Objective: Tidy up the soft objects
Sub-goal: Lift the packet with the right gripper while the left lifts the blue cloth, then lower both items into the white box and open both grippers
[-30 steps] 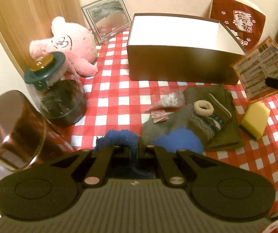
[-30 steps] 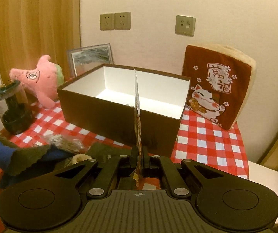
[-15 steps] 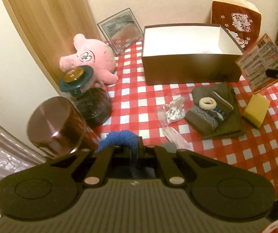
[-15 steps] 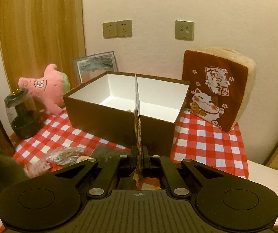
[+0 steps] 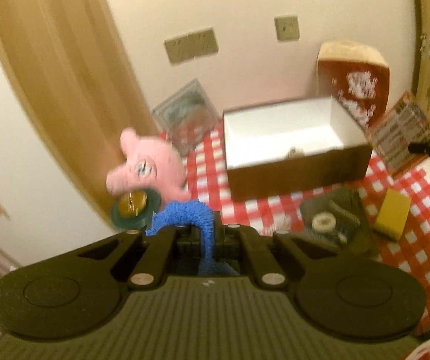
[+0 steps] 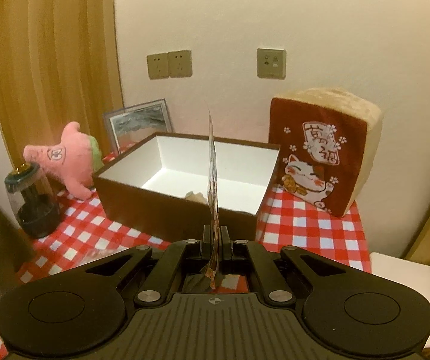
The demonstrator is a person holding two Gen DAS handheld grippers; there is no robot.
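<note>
My left gripper [image 5: 207, 228] is shut on a fuzzy blue cloth [image 5: 185, 213] that loops over its fingertips, held well above the checked tablecloth [image 5: 425, 258]; this view is blurred. The brown box [image 5: 299, 174] with a white inside stands open behind it. A folded dark garment [image 5: 339, 210] with a white hair tie [image 5: 323, 221] on top and a yellow sponge [image 5: 393, 213] lie at the right. My right gripper [image 6: 215, 235] is shut on a printed card [image 6: 213, 177], upright and edge-on before the box [image 6: 170, 210]. A pink plush [image 6: 65, 159] lies left; a cat cushion [image 6: 323, 153] leans at the wall.
A glass jar [image 6: 32, 204] with a green lid stands at the left by the plush. A framed picture [image 6: 138, 120] leans on the wall behind the box. A small pale object [image 6: 195, 196] lies in the box. A white surface [image 6: 404, 273] adjoins the table's right edge.
My left gripper has risen with the blue cloth and tipped up, so the wall and sockets now show. My right gripper has lifted a little with the card; more of the box's inside shows.
</note>
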